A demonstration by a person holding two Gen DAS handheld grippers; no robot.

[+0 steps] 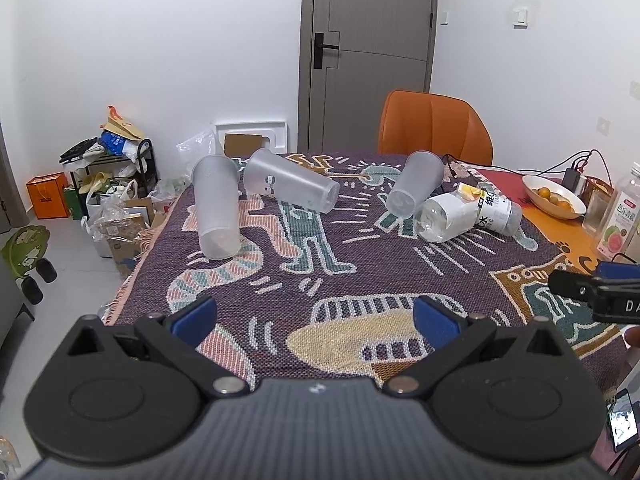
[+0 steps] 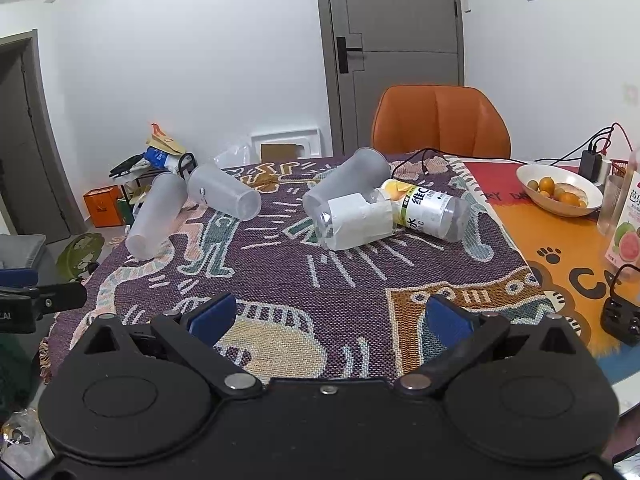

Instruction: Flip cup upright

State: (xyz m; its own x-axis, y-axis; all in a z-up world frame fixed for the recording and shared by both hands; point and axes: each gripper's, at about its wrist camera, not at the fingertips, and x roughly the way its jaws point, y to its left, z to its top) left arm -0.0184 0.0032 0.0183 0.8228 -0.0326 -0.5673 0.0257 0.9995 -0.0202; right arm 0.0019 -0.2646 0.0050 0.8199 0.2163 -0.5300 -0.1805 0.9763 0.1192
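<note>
Three frosted plastic cups lie on their sides on the patterned cloth: a left cup, a middle cup and a right cup. My left gripper is open and empty, low over the near part of the cloth, well short of the cups. My right gripper is open and empty, also near the front edge. Each gripper shows at the edge of the other's view: the right gripper and the left gripper.
Two clear bottles lie beside the right cup. A bowl of oranges, a juice bottle, cables and a charger sit at the right. An orange chair stands behind the table. Clutter fills the floor at left.
</note>
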